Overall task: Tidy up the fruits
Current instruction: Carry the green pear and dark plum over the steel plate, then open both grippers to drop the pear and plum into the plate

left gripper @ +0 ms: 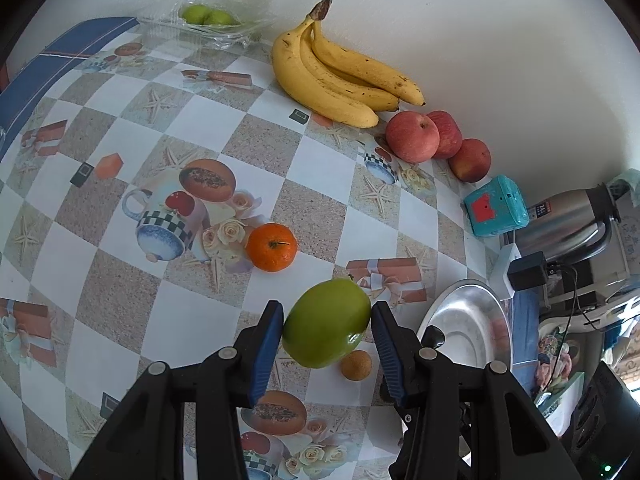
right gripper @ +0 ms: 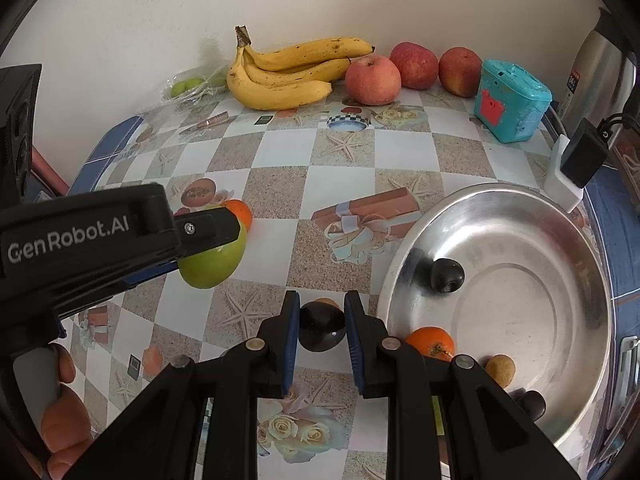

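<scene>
My left gripper (left gripper: 327, 322) is shut on a green fruit (left gripper: 326, 322), held above the patterned tablecloth; the right wrist view shows that green fruit (right gripper: 214, 262) at the left under the black left gripper body. My right gripper (right gripper: 322, 328) is shut on a small dark round fruit (right gripper: 321, 330), just left of the metal bowl (right gripper: 520, 208). In the bowl lie a dark fruit (right gripper: 447, 275), an orange (right gripper: 431, 342) and a small tan fruit (right gripper: 500, 369). On the cloth rest an orange (left gripper: 272, 247) and a small tan fruit (left gripper: 356, 365).
Bananas (left gripper: 336, 76) and three red apples (left gripper: 412, 136) line the wall. Green fruits in a clear pack (left gripper: 206, 16) sit at the back left. A teal box (left gripper: 496, 206), a steel flask (left gripper: 576, 220) and a black plug on a white socket (right gripper: 576, 160) crowd the right.
</scene>
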`<action>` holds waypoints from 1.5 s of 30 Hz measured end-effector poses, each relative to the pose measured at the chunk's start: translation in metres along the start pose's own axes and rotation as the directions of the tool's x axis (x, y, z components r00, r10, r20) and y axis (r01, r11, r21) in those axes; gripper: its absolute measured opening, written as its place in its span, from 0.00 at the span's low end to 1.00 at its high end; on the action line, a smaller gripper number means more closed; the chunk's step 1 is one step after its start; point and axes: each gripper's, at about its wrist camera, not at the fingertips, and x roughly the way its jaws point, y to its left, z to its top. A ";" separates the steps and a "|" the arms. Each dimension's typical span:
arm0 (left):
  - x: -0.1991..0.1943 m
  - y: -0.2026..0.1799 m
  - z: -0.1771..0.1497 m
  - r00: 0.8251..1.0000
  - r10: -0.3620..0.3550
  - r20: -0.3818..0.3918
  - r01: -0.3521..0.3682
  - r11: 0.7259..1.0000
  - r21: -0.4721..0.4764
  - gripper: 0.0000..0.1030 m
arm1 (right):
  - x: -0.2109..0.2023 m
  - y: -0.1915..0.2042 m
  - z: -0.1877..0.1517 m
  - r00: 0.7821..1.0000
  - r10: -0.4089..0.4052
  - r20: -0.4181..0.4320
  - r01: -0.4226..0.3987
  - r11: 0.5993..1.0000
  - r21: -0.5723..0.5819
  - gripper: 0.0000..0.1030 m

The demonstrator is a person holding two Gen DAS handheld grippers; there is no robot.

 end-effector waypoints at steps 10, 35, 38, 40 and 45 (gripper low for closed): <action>-0.001 -0.023 -0.006 1.000 -0.010 0.004 0.010 0.999 0.037 0.47 | -0.013 -0.018 0.002 1.000 -0.008 0.024 0.007 0.999 0.037 0.23; 0.042 -0.108 -0.055 0.996 -0.044 -0.076 0.062 0.964 0.260 0.47 | -0.031 -0.152 -0.020 0.994 -0.112 -0.008 0.108 0.935 0.339 0.23; 0.043 -0.108 -0.056 0.996 -0.053 -0.075 0.071 0.963 0.261 0.47 | -0.030 -0.154 -0.022 0.993 -0.118 -0.020 0.117 0.931 0.345 0.23; 0.040 -0.111 -0.056 0.996 -0.063 -0.066 0.079 0.960 0.270 0.47 | -0.031 -0.155 -0.022 0.993 -0.118 -0.017 0.117 0.930 0.348 0.23; 0.037 -0.110 -0.054 0.996 -0.065 -0.061 0.079 0.959 0.270 0.48 | -0.033 -0.154 -0.022 0.992 -0.123 -0.014 0.121 0.931 0.344 0.24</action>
